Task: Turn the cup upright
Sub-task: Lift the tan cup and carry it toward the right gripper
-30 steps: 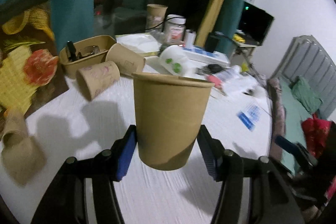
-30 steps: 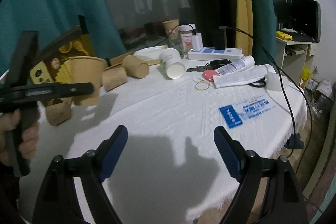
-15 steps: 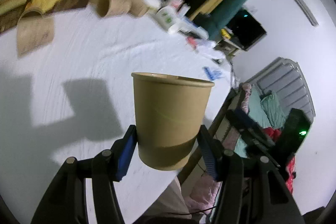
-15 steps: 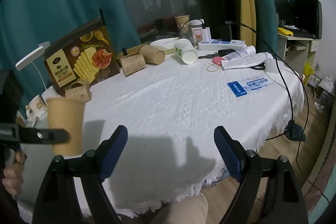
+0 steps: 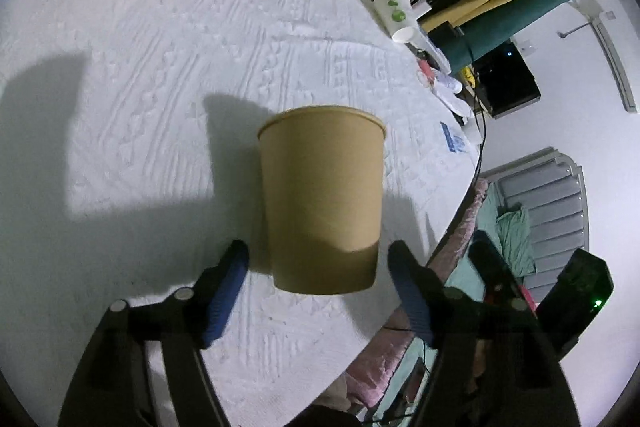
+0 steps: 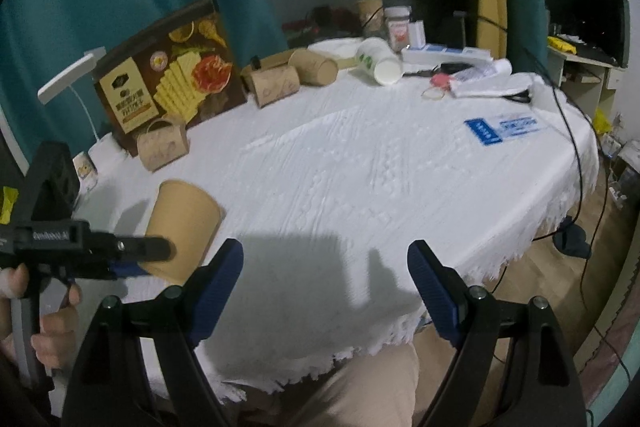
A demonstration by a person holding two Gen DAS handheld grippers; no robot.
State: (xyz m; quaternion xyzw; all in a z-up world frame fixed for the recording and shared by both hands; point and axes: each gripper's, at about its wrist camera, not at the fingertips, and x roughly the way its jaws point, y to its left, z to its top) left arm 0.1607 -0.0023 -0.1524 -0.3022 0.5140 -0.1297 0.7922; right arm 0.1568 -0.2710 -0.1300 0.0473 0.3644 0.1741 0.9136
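Note:
A plain brown paper cup (image 5: 322,203) stands upright, mouth up, on the white tablecloth (image 5: 160,75) near the table's front edge. My left gripper (image 5: 318,269) is open, its blue pads on either side of the cup's base with a gap on each side. The cup also shows in the right wrist view (image 6: 182,227), low at the left, with the left gripper (image 6: 132,259) beside its base. My right gripper (image 6: 326,287) is open and empty, over the table's front edge.
Several brown cups (image 6: 276,85) and a white cup (image 6: 378,61) lie on their sides at the far side of the table. A snack box (image 6: 168,75), a small carton (image 6: 162,145), a blue card (image 6: 504,129) and cables (image 6: 568,131) are also there.
The left gripper carried the cup down toward the table's near edge, then opened its jaws and let go. The right gripper drew back from the table.

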